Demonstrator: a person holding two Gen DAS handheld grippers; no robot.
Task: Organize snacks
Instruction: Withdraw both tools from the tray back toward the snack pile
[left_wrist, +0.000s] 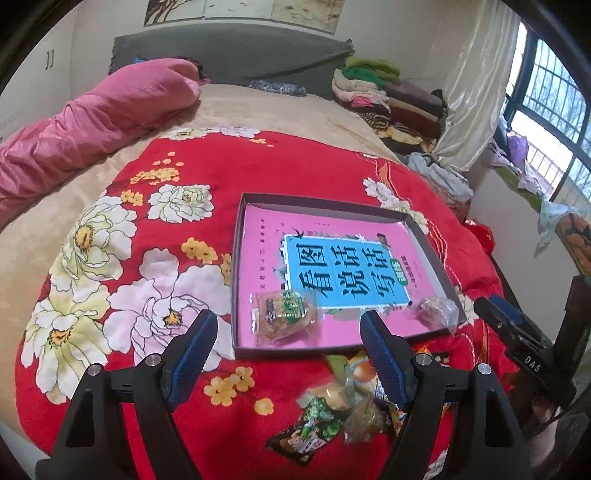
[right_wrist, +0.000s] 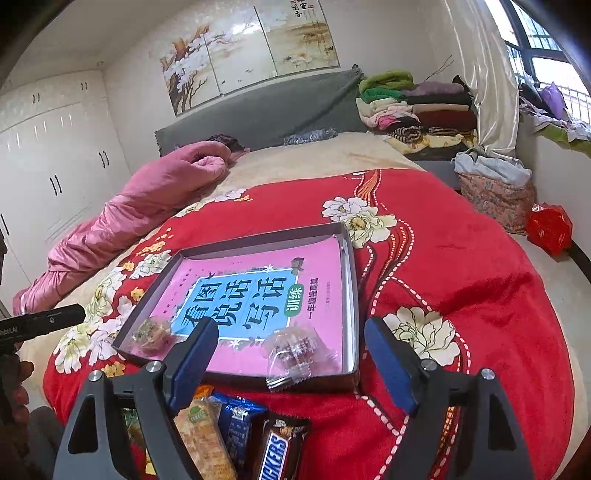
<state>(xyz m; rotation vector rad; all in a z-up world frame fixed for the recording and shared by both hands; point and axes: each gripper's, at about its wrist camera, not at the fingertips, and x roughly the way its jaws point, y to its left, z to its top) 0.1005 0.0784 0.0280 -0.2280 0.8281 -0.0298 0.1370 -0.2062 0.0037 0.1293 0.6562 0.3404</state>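
A shallow grey box (left_wrist: 238, 236) (right_wrist: 351, 273) lined with a pink book lies on the red flowered blanket. In it lie a clear-wrapped biscuit pack (left_wrist: 284, 314) (right_wrist: 153, 332) at the near left and a clear-wrapped sweet (left_wrist: 432, 308) (right_wrist: 299, 350) at the near right. Loose snacks lie before the box: a green-wrapped pack (left_wrist: 310, 428), yellow sweets (left_wrist: 351, 384), a cracker pack (right_wrist: 201, 435), a blue pack (right_wrist: 238, 424) and a Snickers bar (right_wrist: 277, 450). My left gripper (left_wrist: 290, 332) is open and empty above the box's near edge. My right gripper (right_wrist: 291, 343) is open and empty above the sweet.
A pink quilt (left_wrist: 92, 122) lies along the bed's left side. Folded clothes (right_wrist: 417, 107) are stacked at the head on the right. The right gripper's body (left_wrist: 517, 332) shows at the left view's right edge. A red bag (right_wrist: 548, 227) lies on the floor.
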